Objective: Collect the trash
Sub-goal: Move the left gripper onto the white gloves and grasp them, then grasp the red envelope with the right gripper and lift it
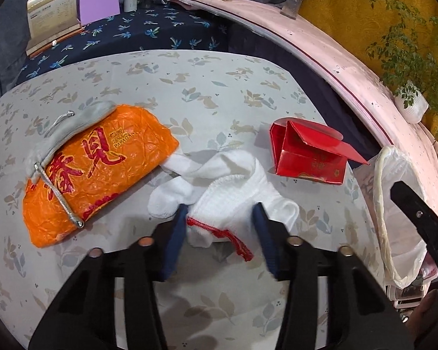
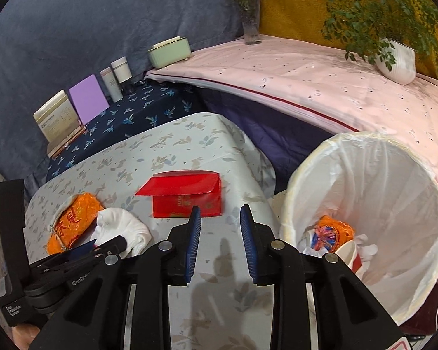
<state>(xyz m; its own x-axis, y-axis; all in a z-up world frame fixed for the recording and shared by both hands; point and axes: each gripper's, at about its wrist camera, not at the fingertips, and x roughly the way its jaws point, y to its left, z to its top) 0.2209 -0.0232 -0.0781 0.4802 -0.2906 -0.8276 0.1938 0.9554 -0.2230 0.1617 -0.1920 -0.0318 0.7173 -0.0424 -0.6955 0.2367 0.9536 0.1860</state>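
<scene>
Both jaws stand apart: left gripper (image 1: 220, 213) straddles the soft white knitted cotton glove (image 1: 233, 186), light and limp, best pinched at its bunched cuff. Right gripper (image 2: 220, 218) hovers empty beside it. Beyond the glove lies the red folded paper box (image 1: 306, 157).

Both grippers are matte black plastic, each with two broad, ribbed arms ending in flat dark-blue fingers; on the right gripper (image 2: 220, 224) the pads (image 2: 194, 243) show fine horizontal grooves. Round silver pin heads sit at the linkage joints, four across on the left gripper (image 1: 222, 218). In the right view, the left gripper's body carries white lettering: "GenRob…" and a small "Data Acquisition System" label.
</scene>
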